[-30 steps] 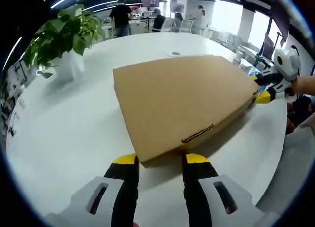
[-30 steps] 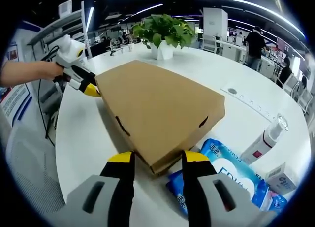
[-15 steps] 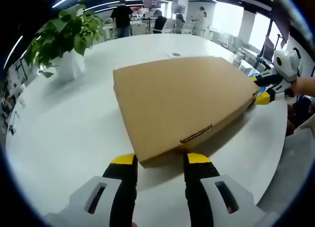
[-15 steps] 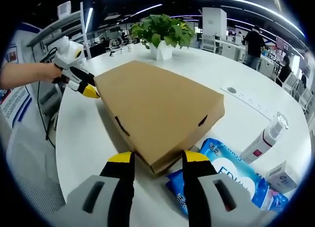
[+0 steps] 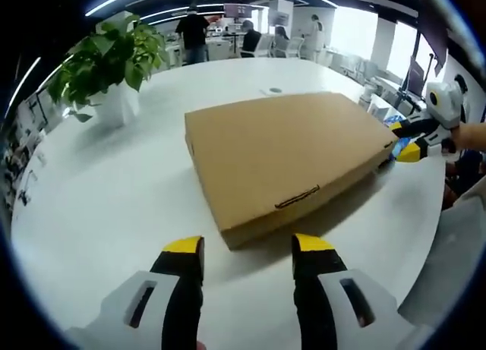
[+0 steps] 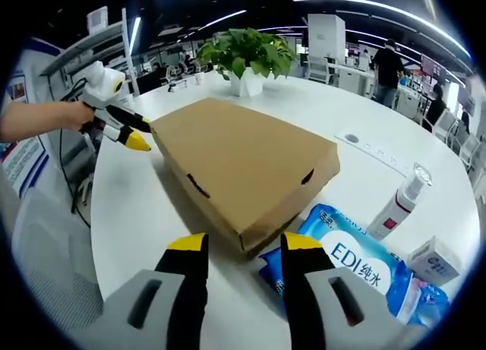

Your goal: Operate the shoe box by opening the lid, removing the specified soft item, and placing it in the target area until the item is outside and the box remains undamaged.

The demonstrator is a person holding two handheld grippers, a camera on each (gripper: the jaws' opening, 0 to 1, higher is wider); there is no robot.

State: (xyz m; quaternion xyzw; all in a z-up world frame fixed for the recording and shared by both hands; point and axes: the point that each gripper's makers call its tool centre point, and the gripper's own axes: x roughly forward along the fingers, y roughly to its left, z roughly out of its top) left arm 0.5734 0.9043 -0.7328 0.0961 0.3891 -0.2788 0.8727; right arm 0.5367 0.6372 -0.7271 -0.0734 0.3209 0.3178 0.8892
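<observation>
White table (image 5: pixel 91 190) bears a flat brown shoe box (image 5: pixel 285 152), apparently closed.

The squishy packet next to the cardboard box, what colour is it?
The soft plastic packet is blue with a white patch and blue writing, best seen in the right gripper view.

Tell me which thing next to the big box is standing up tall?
The white spray bottle with a red label stands upright on the round white table. The blue wet-wipes pack beside the closed brown cardboard shoe box lies flat, and the small white carton sits low.
</observation>
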